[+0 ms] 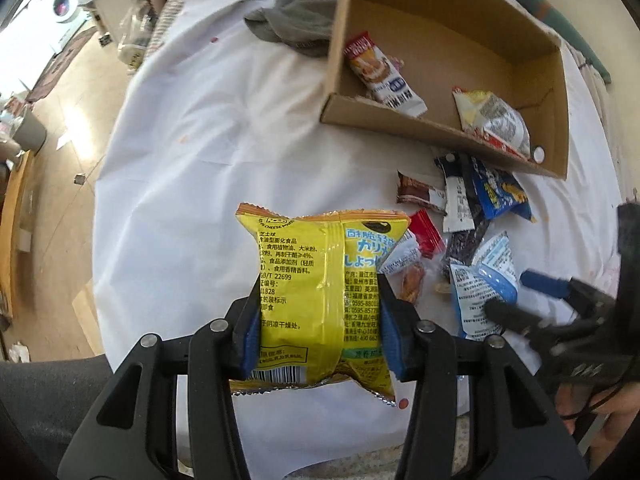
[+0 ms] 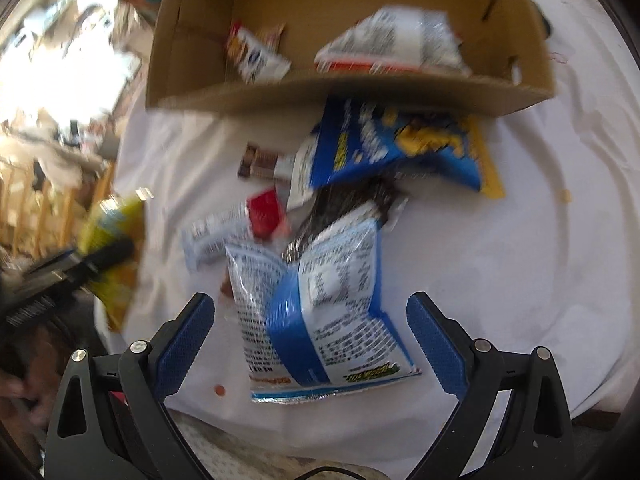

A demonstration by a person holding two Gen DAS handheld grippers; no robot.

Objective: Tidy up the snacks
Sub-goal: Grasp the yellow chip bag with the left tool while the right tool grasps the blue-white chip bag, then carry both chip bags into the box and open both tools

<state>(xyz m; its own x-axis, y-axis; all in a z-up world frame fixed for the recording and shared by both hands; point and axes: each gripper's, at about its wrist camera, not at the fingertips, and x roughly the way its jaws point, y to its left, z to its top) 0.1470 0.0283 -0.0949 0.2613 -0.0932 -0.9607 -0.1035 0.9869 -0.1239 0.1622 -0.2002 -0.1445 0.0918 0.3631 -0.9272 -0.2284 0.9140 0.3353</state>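
We have the yellow bag (image 1: pixel 320 304) clamped in the left hand-held gripper (image 1: pixel 318 320); the right hand-held gripper (image 2: pixel 310 344) is spread over the blue-white bag (image 2: pixel 320 312). Next: carry to the box (image 1: pixel 556 120).

A white, creased cloth (image 1: pixel 192 152) covers the table, marked with a few small reddish spots. On it, at the far side, lies a crumpled grey-green fabric piece (image 1: pixel 296 16). Past the table edge is a pale wooden floor (image 1: pixel 68 92). A white front-loading washing machine (image 1: pixel 60 4) stands far off at the upper left, and a grey bin (image 1: pixel 30 132) sits near the left edge.
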